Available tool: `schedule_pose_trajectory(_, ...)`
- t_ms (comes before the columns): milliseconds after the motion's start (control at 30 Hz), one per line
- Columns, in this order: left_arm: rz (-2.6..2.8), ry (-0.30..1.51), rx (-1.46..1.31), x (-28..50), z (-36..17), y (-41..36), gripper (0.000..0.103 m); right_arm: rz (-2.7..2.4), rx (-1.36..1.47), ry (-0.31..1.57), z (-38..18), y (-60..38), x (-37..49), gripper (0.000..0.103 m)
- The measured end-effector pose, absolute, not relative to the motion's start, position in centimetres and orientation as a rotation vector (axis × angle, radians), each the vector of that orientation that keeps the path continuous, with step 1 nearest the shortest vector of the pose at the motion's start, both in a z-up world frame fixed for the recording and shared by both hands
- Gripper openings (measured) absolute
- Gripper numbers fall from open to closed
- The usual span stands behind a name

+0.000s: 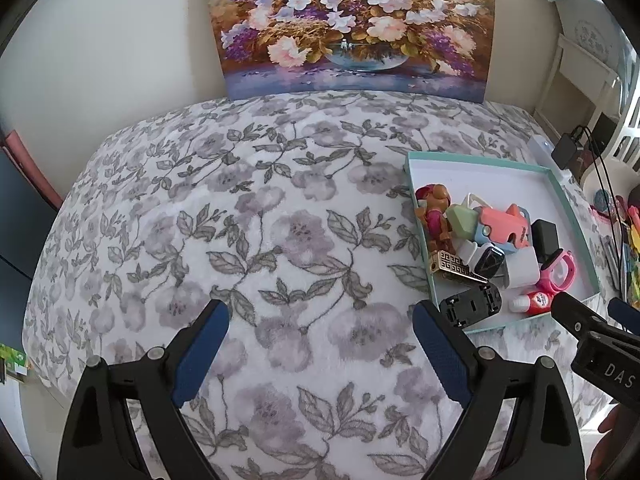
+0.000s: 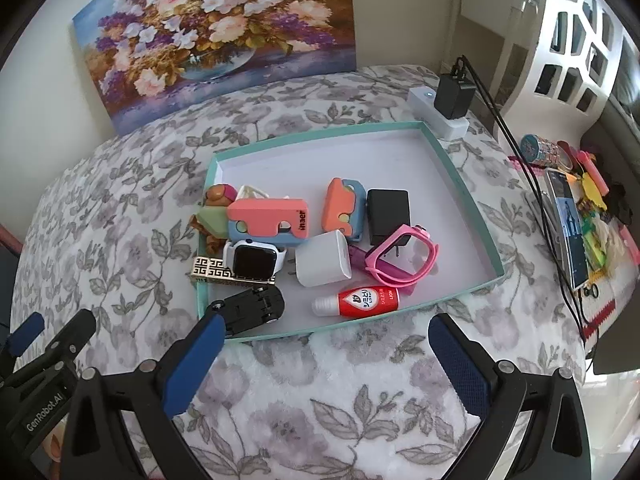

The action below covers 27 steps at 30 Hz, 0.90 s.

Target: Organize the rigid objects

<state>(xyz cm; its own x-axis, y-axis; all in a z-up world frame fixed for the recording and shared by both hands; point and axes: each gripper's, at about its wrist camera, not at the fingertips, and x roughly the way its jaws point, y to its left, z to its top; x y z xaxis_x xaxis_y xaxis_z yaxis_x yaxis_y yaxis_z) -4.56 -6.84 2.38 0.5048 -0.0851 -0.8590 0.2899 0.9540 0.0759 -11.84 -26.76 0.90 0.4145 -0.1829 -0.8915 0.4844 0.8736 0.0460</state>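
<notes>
The left gripper (image 1: 320, 344) has its jaws spread wide, with nothing between them. Its 2 blue-padded fingers (image 1: 202, 354) angle outward from the black frame at the bottom of the left wrist view. The right gripper (image 2: 326, 360) is likewise spread wide and holds nothing, its blue pads (image 2: 458, 364) facing each other across a broad gap. The 2 grippers sit side by side: the right one's black fingertip shows at the right edge of the left wrist view, and the left one's fingers appear at the lower left of the right wrist view.
</notes>
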Motion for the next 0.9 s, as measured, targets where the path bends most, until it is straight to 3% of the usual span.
schedule_pose_trajectory(900,-0.204,1.041,0.237,-4.49,2.03,-6.62,0.093,-0.412,0.29,1.07,0.87,-26.31,-11.48,0.103)
